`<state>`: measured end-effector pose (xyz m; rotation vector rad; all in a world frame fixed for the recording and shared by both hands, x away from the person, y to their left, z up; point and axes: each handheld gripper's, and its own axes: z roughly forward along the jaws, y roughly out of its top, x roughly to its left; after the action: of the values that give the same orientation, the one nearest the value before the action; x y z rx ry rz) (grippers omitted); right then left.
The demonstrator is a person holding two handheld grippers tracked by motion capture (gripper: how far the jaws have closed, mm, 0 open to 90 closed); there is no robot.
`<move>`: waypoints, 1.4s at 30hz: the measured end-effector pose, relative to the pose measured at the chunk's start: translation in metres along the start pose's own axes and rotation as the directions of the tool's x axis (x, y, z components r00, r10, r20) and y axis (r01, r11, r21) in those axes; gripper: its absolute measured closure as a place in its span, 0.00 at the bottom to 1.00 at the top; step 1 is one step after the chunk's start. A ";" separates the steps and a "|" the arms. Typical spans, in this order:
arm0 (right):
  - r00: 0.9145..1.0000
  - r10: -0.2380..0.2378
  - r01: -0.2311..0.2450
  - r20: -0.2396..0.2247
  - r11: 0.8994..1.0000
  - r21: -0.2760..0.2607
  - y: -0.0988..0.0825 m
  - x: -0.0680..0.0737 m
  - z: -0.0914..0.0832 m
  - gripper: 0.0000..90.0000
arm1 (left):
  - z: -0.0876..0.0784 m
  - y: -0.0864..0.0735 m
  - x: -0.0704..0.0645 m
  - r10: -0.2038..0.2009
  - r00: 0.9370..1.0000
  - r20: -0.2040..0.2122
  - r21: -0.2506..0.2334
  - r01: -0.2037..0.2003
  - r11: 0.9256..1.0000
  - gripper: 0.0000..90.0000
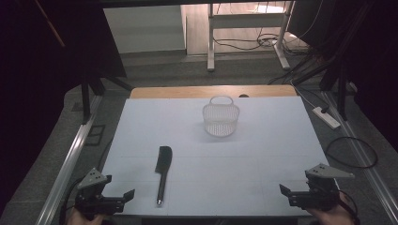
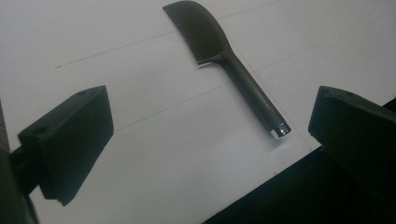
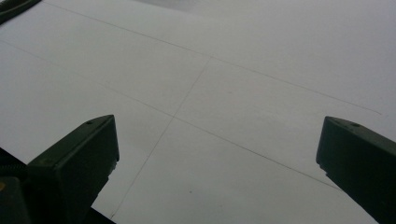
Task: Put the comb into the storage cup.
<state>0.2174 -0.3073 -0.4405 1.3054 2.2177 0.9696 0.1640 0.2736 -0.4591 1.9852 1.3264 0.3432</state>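
On the table [image 1: 141,122], the comb [image 1: 163,169] lies left of centre near the front edge, its handle toward the person and its toothed head away. The basket [image 1: 220,118] stands upright farther back, right of the comb and well apart from it. The left gripper [image 1: 123,198] sits at the front left corner, near the comb's handle end; the right gripper [image 1: 287,193] at the front right corner.
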 end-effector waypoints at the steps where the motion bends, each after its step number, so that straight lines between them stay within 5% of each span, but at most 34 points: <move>1: 1.000 -0.004 0.004 0.000 1.000 -0.002 0.000 0.001 0.000 0.00 | 0.000 0.000 0.000 -0.003 1.000 -0.001 0.000 0.003 1.000 0.01; 31: 1.000 -0.013 0.013 -0.014 1.000 0.016 0.001 0.001 0.002 0.00 | 0.003 0.004 0.002 -0.026 0.999 0.026 0.033 0.025 0.999 0.00; 42: 1.000 -0.015 0.015 -0.023 1.000 0.020 0.001 0.001 0.002 0.01 | 0.011 0.012 -0.005 0.006 0.999 0.053 0.064 -0.009 0.998 0.00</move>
<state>0.2187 -0.3053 -0.4415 1.2904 2.2564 0.9638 0.1767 0.2622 -0.4576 2.0386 1.3114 0.2527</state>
